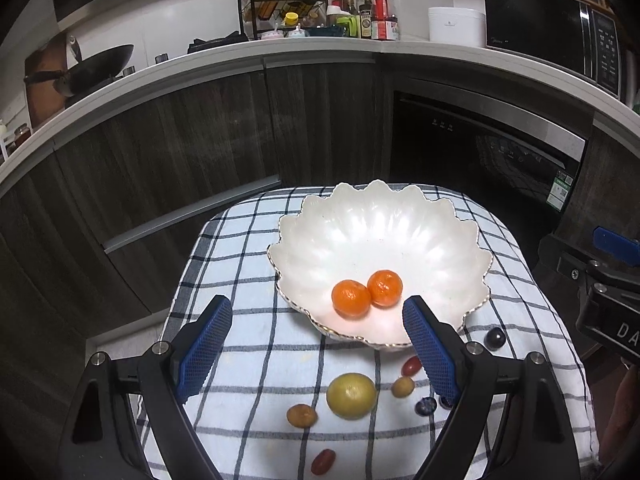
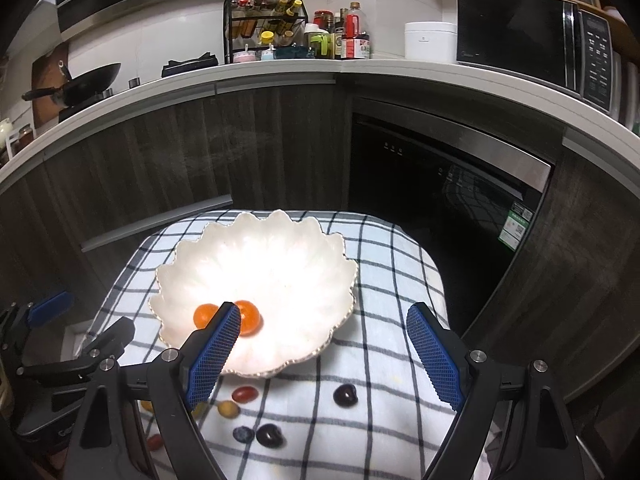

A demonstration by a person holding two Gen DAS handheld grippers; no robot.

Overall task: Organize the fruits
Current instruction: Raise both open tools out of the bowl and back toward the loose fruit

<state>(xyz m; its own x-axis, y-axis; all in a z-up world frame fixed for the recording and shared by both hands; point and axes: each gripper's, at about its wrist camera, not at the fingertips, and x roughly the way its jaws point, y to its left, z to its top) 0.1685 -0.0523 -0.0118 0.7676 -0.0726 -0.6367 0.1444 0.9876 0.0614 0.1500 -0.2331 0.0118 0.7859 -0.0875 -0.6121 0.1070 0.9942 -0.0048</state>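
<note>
Home kitchen: wok (image 1: pixel 100 64), microwave (image 1: pixel 552 28), condiment rack (image 1: pixel 280 4), countertop (image 1: pixel 320 46).

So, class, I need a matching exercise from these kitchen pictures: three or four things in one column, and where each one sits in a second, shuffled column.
Things:
1. two orange mandarins
2. large round yellow-green fruit
3. white scalloped bowl
4. black wok

Places:
A. on the checked cloth, in front of the bowl
B. on the counter behind, far left
C. inside the bowl
D. standing on the checked cloth

Pairs: 1-C, 2-A, 3-D, 4-B
</note>
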